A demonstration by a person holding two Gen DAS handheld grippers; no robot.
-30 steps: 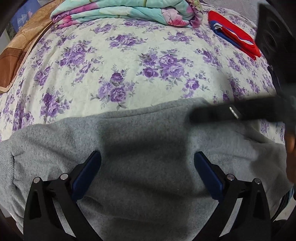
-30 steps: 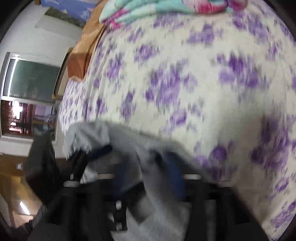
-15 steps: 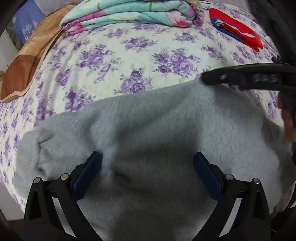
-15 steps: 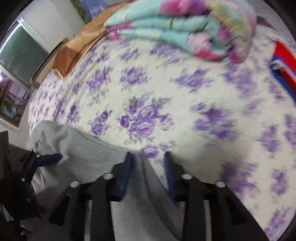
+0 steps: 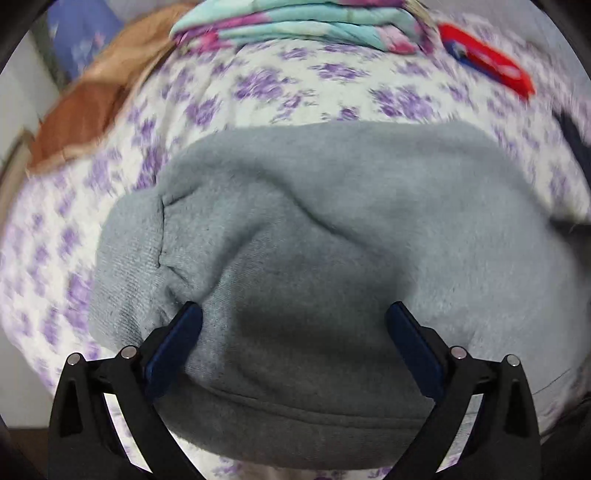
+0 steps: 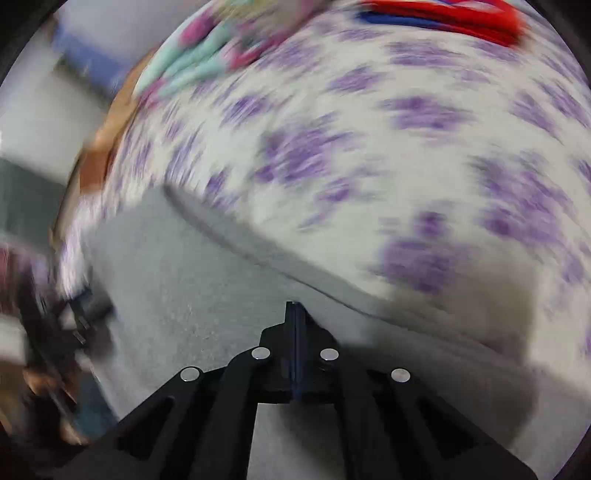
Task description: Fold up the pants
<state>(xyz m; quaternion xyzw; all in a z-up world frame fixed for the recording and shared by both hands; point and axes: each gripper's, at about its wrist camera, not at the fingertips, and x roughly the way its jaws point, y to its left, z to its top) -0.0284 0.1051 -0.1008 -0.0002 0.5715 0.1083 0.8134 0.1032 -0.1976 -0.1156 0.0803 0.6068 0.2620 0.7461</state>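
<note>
Left wrist view: the grey pants (image 5: 332,236) lie bunched on the floral bedsheet (image 5: 303,92), long axis running left to right, a ribbed band at the left end; the left gripper (image 5: 293,325) hangs over them, jaws wide; bare sheet lies beyond, up to a folded quilt (image 5: 295,22); right wrist view: the right gripper (image 6: 295,314) has its jaws pressed together, empty, above the pants' far edge.
</note>
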